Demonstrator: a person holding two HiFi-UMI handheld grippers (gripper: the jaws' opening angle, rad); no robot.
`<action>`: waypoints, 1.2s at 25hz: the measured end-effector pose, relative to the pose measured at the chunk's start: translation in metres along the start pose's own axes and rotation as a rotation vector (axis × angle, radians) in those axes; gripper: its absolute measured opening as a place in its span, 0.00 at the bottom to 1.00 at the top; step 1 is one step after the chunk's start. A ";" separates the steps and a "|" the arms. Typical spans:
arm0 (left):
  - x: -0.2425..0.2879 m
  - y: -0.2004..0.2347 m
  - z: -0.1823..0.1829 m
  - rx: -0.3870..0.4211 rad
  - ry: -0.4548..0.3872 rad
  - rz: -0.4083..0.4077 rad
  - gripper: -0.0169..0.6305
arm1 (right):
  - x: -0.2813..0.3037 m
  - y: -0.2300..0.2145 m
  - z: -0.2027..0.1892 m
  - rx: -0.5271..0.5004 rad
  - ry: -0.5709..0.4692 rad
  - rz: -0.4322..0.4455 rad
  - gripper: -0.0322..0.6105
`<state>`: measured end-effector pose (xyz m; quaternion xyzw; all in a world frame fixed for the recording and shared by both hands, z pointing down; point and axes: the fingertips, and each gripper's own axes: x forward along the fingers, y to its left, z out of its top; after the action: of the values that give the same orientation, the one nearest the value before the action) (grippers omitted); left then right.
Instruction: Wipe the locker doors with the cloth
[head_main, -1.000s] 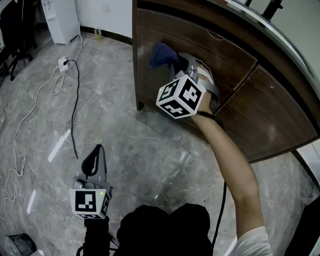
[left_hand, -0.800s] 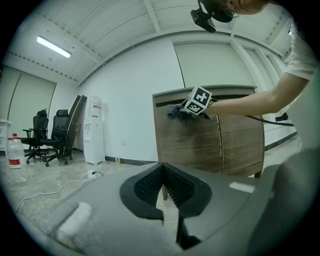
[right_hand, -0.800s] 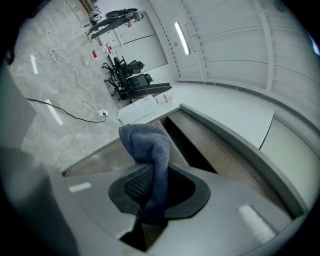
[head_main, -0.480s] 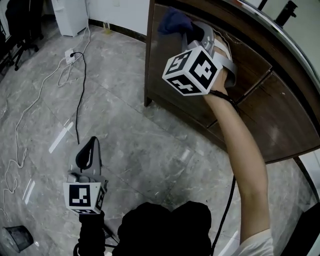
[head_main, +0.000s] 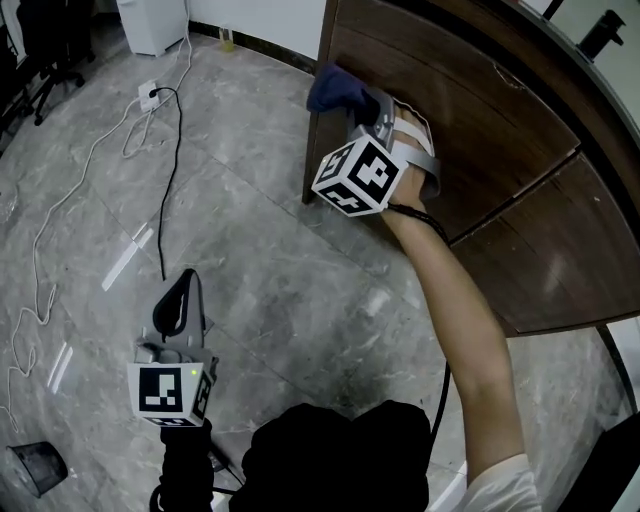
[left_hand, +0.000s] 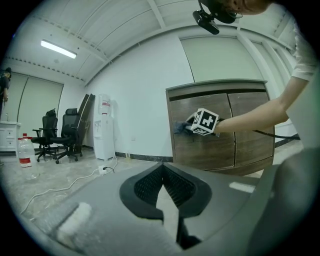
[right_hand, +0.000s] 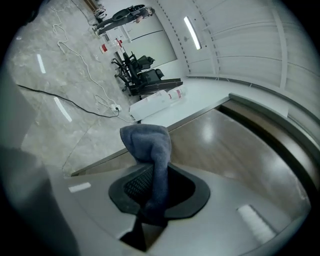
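Left gripper (head_main: 180, 305), 7 o'clock: jaws shut, empty, idle. Cloth (head_main: 334, 88), 12 o'clock, pinched in right gripper (head_main: 372, 112), at left door (head_main: 480, 110) near its left edge. Judgement: press wad flat, sweep overlapping strokes, firm grip. Cloth-door contact hard to make out. Right door (head_main: 570, 260) cut off, 3 o'clock.

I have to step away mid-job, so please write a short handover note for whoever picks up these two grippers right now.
Right claw: shut on the blue cloth, which is at the outer edge of the left locker door.
Left claw: shut, empty, held low over the floor.
Done: wiping is under way on the left locker door; how much is covered cannot be told.
Left: probably the rest of that door, then the right locker door.
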<state>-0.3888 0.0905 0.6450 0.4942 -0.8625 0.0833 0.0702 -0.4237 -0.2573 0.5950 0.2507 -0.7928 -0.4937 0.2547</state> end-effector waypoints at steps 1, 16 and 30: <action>0.000 0.002 -0.002 -0.005 0.006 0.002 0.03 | 0.004 0.013 -0.003 0.002 0.008 0.015 0.15; -0.001 0.023 -0.056 -0.041 0.088 0.045 0.03 | 0.041 0.204 -0.070 0.033 0.171 0.289 0.15; 0.008 0.019 -0.068 -0.057 0.101 0.008 0.03 | 0.041 0.178 -0.059 0.109 0.153 0.257 0.15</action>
<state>-0.4070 0.1077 0.7112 0.4836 -0.8619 0.0839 0.1273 -0.4418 -0.2540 0.7859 0.1975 -0.8223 -0.3929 0.3612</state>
